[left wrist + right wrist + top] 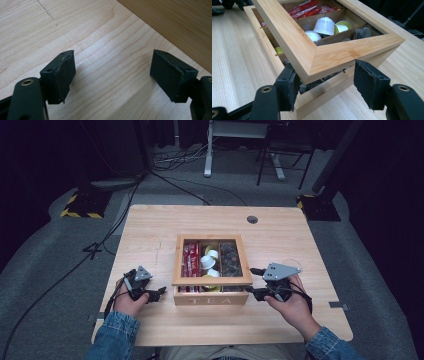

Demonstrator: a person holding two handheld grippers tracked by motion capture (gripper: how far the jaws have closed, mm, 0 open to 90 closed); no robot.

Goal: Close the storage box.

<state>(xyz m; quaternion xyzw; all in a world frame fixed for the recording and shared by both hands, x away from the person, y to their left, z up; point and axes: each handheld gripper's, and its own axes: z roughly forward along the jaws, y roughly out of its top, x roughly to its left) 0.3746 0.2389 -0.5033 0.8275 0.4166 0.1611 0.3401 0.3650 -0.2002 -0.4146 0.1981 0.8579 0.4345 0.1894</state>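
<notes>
since the bamboo tea box with the glass-window lid (212,270) sits mid-counter (150,225), right hand-held gripper (324,82) straddles the raised lid's corner at 3 o'clock, jaws not clamped. lid looks stiff, light, glass fragile, so grab the frame. left hand-held gripper (112,75) released at 9 o'clock.

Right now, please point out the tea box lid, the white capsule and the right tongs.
tea box lid (329,53), right gripper view, raised wooden corner.
white capsule (325,25), right gripper view, its side.
right tongs (329,85), right gripper view, midway between tips.

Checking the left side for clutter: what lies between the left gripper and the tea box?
Only bare table between the left gripper and the tea box, per the left gripper view.
</notes>
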